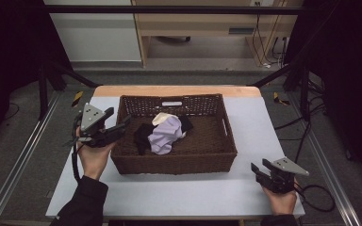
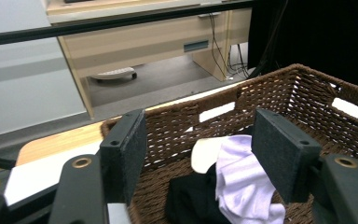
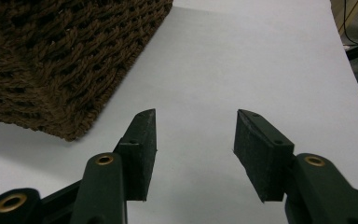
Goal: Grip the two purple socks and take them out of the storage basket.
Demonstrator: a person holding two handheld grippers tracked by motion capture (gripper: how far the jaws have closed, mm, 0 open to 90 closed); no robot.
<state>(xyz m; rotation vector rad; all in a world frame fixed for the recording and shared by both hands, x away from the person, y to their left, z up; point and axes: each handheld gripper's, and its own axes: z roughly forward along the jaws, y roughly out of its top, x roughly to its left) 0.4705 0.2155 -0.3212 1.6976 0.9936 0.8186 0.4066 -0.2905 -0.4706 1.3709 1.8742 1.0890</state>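
Note:
A brown woven basket (image 1: 217, 155) stands in the middle of the table. Inside it lie a lilac cloth (image 1: 165, 135), a black cloth (image 1: 143, 136) and a cream piece (image 1: 162, 117). My left gripper (image 1: 122, 125) hovers at the basket's left rim, open, with nothing between its jaws. Its own view looks over the rim at the lilac cloth (image 2: 242, 182), the black cloth (image 2: 191, 200) and the cream piece (image 2: 205, 154). My right gripper (image 1: 260, 170) rests low near the table's front right corner, open and empty. The basket's corner (image 3: 65, 70) lies to its left in the right gripper view.
The basket sits on a white tabletop (image 1: 193, 193) with a wooden strip (image 1: 174, 90) along the far edge. Metal rails (image 1: 19, 160) run beside the table. A wooden desk (image 1: 207, 23) and cables (image 1: 264, 42) stand beyond it. A cable (image 1: 318, 197) trails from the right gripper.

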